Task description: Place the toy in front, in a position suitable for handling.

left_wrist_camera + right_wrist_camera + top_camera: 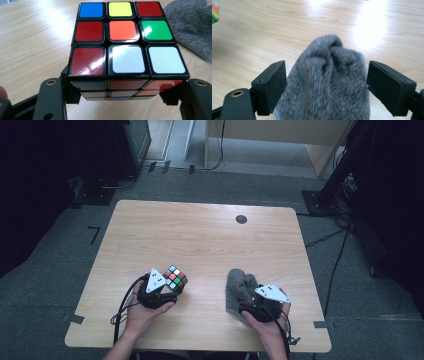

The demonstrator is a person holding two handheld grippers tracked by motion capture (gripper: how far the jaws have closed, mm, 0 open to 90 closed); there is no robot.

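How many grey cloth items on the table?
1. The grey knit cloth lies bunched near the table's front right, between the right gripper's jaws, beside the puzzle cube held in the left gripper. Nothing suggests a second one hidden.

My left tongs point(165, 287) sit at the near left of the counter point(200, 235), with the puzzle cube point(175, 278) clamped between the jaws. To its right, well apart, the knitted cloth point(241, 286) lies bunched on the counter. My right tongs point(260, 302) are at the cloth's near end, jaws either side of it.
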